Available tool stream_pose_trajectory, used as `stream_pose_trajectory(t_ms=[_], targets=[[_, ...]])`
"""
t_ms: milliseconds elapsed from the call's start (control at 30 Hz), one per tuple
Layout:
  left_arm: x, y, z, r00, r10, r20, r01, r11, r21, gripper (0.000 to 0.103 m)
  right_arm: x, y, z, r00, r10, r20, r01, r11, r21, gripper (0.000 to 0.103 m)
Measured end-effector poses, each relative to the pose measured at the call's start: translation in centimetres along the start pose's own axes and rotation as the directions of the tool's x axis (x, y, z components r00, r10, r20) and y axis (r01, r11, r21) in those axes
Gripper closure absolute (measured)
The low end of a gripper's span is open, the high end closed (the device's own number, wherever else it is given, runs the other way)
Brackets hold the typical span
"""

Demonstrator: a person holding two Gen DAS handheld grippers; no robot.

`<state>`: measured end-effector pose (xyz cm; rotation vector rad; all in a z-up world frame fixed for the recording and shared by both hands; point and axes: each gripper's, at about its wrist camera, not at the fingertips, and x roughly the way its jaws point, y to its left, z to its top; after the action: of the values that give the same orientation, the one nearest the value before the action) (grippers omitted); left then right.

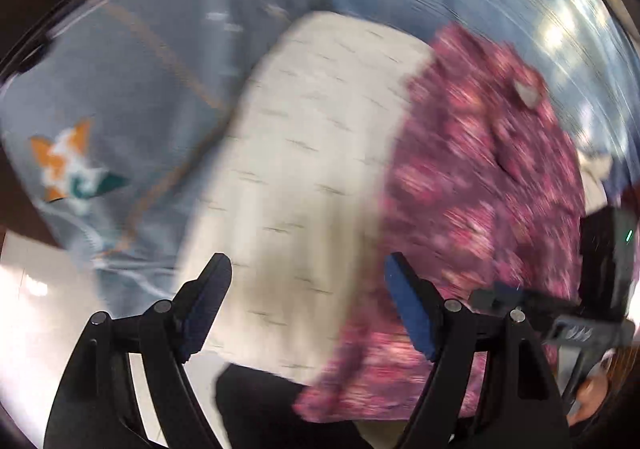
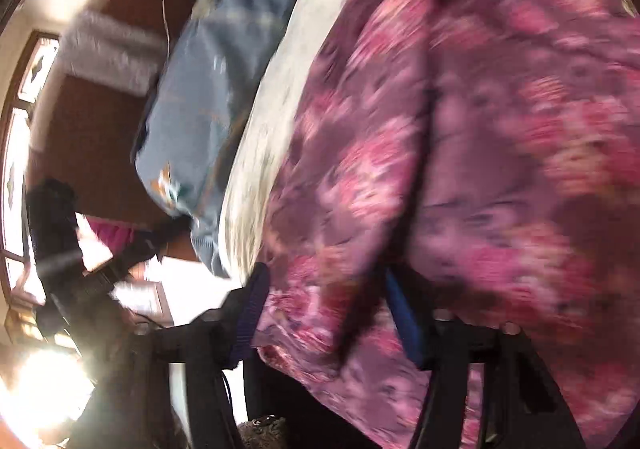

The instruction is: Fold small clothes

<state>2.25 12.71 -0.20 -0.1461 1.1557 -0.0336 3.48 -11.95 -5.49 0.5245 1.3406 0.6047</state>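
A pink floral garment (image 1: 480, 177) lies on a bed beside a cream flecked garment (image 1: 304, 153). Both views are motion-blurred. My left gripper (image 1: 308, 289) is open and empty, its jaws spread wide above the cream garment's near edge. In the right wrist view the floral garment (image 2: 480, 129) fills most of the frame, with the cream garment (image 2: 264, 121) to its left. My right gripper (image 2: 324, 313) is open with floral cloth lying between its jaws; the fingers do not pinch it. The right gripper's body also shows in the left wrist view (image 1: 600, 289).
A light blue bedsheet (image 1: 140, 89) with an orange and teal star print covers the bed. Brown furniture (image 2: 100, 137) and bright windows (image 2: 20, 129) stand to the left in the right wrist view. A white floor (image 1: 32, 309) shows below the bed edge.
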Motion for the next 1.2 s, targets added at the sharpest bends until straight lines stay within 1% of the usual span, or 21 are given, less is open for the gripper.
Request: stream_pose_trajectory(t_ms=[33, 167, 233, 267, 333, 367, 400, 433, 467, 500, 533, 567, 633, 667, 767, 833, 900, 933, 1067, 1100, 1200], targets=[[-0.2, 1.7, 0.2, 1.000, 0.001, 0.009, -0.001, 0.999, -0.036, 0.024, 0.8, 0.9, 0.4, 1.000, -0.022, -0.012, 0.022, 0.999, -0.027, 0.101], [-1.1, 6.9, 0.8, 0.998, -0.011, 0.054, 0.019, 0.988, -0.154, 0.024, 1.7, 6.9, 4.4, 0.997, -0.059, 0.050, 0.066, 0.987, -0.144, 0.099], [-1.8, 9.2, 1.0, 0.996, -0.012, 0.089, 0.031, 0.977, -0.212, 0.024, 1.6, 12.7, 8.1, 0.994, -0.031, 0.109, 0.057, 0.969, -0.239, 0.100], [-2.3, 10.6, 1.0, 0.994, -0.008, 0.107, 0.034, 0.969, -0.245, 0.024, 1.2, 16.3, 10.0, 0.989, 0.013, 0.149, 0.033, 0.954, -0.297, 0.099], [-2.6, 12.2, 0.8, 0.992, -0.001, 0.125, 0.037, 0.958, -0.285, 0.024, 1.1, 21.9, 12.7, 0.981, 0.122, 0.151, -0.055, 0.920, -0.388, 0.087], [-2.6, 13.0, 0.7, 0.992, -0.001, 0.124, 0.039, 0.953, -0.301, 0.023, 1.6, 24.0, 13.8, 0.982, 0.146, 0.124, -0.081, 0.905, -0.419, 0.073], [-2.5, 13.5, 0.7, 0.993, 0.000, 0.117, 0.036, 0.950, -0.309, 0.023, 2.8, 26.6, 15.4, 0.989, 0.122, 0.085, -0.070, 0.886, -0.458, 0.034], [-2.1, 13.8, 0.7, 0.994, 0.001, 0.106, 0.033, 0.948, -0.315, 0.023, 3.7, 27.9, 16.2, 0.993, 0.073, 0.093, -0.020, 0.878, -0.478, 0.010], [-1.6, 14.0, 0.7, 0.996, -0.002, 0.094, 0.032, 0.948, -0.317, 0.023, 5.1, 29.1, 17.1, 0.994, -0.024, 0.106, 0.075, 0.861, -0.503, 0.010], [-1.3, 14.0, 0.7, 0.996, -0.009, 0.084, 0.036, 0.948, -0.316, 0.023, 6.0, 29.6, 17.5, 0.991, -0.090, 0.102, 0.130, 0.843, -0.523, 0.016], [-0.8, 13.7, 0.7, 0.997, -0.023, 0.074, 0.045, 0.950, -0.310, 0.023, 6.4, 29.5, 17.9, 0.986, -0.131, 0.104, 0.167, 0.828, -0.535, 0.022], [-0.1, 13.3, 0.9, 0.997, -0.040, 0.064, 0.058, 0.952, -0.301, 0.023, 6.0, 28.6, 18.2, 0.986, -0.127, 0.106, 0.164, 0.834, -0.527, 0.023], [0.9, 12.4, 1.7, 0.996, -0.070, 0.055, 0.083, 0.955, -0.286, 0.023, 4.1, 25.9, 18.2, 0.987, -0.099, 0.128, 0.149, 0.866, -0.478, 0.022], [1.7, 11.9, 2.4, 0.995, -0.092, 0.048, 0.102, 0.953, -0.286, 0.023, 3.1, 24.4, 18.3, 0.981, -0.107, 0.159, 0.168, 0.880, -0.444, 0.022], [4.1, 10.6, 4.8, 0.985, -0.165, 0.048, 0.171, 0.923, -0.343, 0.023, 0.6, 19.2, 17.8, 0.960, -0.170, 0.224, 0.244, 0.900, -0.360, 0.022], [5.9, 9.5, 5.9, 0.989, -0.144, 0.027, 0.144, 0.915, -0.376, 0.023, -0.8, 15.0, 17.1, 0.950, -0.202, 0.238, 0.266, 0.923, -0.277, 0.022], [7.5, 8.9, 6.1, 0.991, -0.136, 0.017, 0.131, 0.901, -0.414, 0.024, -2.1, 10.5, 15.7, 0.954, -0.201, 0.221, 0.246, 0.949, -0.197, 0.022], [8.3, 8.9, 6.0, 0.988, -0.155, 0.021, 0.147, 0.880, -0.452, 0.024, -2.5, 9.1, 15.1, 0.955, -0.203, 0.217, 0.242, 0.955, -0.169, 0.022], [9.6, 10.4, 6.3, 0.963, -0.241, 0.122, 0.265, 0.761, -0.592, 0.024, -4.3, 2.9, 11.6, 0.964, -0.179, 0.196, 0.192, 0.980, -0.049, 0.022], [9.7, 10.6, 6.5, 0.959, -0.247, 0.139, 0.280, 0.745, -0.606, 0.024, -4.6, 1.6, 10.9, 0.968, -0.166, 0.190, 0.173, 0.985, -0.021, 0.022], [10.6, 11.8, 7.7, 0.947, -0.277, 0.162, 0.311, 0.665, -0.679, 0.024, -5.2, -0.9, 9.6, 0.974, -0.136, 0.183, 0.134, 0.991, 0.028, 0.022]])
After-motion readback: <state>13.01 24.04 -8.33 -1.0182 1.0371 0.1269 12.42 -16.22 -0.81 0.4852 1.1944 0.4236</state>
